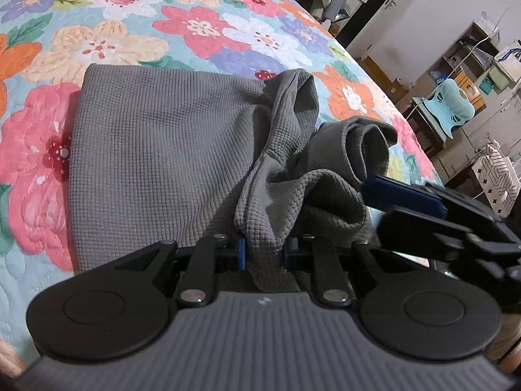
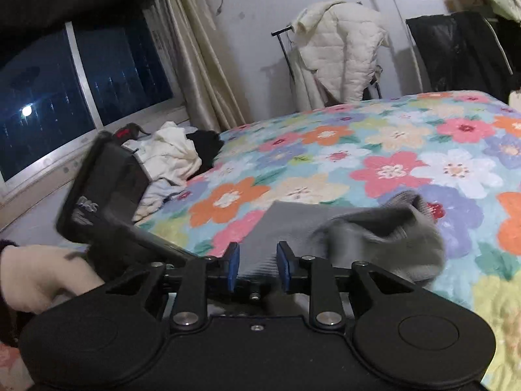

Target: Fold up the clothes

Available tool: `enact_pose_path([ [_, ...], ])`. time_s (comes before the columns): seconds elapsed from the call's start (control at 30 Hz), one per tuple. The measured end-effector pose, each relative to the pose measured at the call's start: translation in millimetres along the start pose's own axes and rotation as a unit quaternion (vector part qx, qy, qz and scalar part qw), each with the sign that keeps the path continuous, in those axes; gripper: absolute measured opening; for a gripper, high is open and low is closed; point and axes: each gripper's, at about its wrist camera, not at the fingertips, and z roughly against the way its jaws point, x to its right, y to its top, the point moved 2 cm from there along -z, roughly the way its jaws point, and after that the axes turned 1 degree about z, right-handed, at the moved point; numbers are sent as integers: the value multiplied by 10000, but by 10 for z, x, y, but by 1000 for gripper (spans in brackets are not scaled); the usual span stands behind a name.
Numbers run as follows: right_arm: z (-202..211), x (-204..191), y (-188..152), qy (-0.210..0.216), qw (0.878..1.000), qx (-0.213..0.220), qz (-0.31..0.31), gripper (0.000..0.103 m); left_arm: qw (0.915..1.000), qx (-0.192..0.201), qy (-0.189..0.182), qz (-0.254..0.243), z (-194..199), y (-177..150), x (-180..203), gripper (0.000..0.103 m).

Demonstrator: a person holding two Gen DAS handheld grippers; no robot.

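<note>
A grey waffle-knit garment [image 1: 156, 150] lies partly folded on the floral bedspread [image 1: 211, 29]. Its near right part is bunched and lifted, with a rolled cuff [image 1: 371, 143] at the far right. My left gripper [image 1: 265, 254] is shut on a fold of this bunched cloth, which hangs down between the blue pads. My right gripper [image 1: 374, 198] comes in from the right, just beside the cuff. In the right wrist view, my right gripper [image 2: 258, 270] stands open with nothing between its pads, above the grey garment [image 2: 293, 224]; the bunched part [image 2: 390, 238] is blurred.
A hand [image 2: 35, 277] holds the left tool at the lower left. White and black clothes [image 2: 172, 159] lie heaped at the bed's far left edge by the window. A white padded jacket [image 2: 342, 49] hangs on a rack behind. Shelves and boxes [image 1: 456, 97] stand beyond the bed's right edge.
</note>
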Motion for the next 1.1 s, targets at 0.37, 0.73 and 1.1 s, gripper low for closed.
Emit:
enact_pose_path([
  [0.37, 584, 520, -522, -1313, 9878, -588, -605, 47, 10000, -13, 16, 25, 27, -15, 19, 18],
  [0.73, 183, 799, -454, -1319, 9874, -483, -726, 59, 10000, -24, -9, 64, 3, 56, -6, 18],
  [1.1, 526, 734, -291, -981, 9879, -294, -1167, 10, 9999, 97, -71, 56, -13, 196, -97, 19],
])
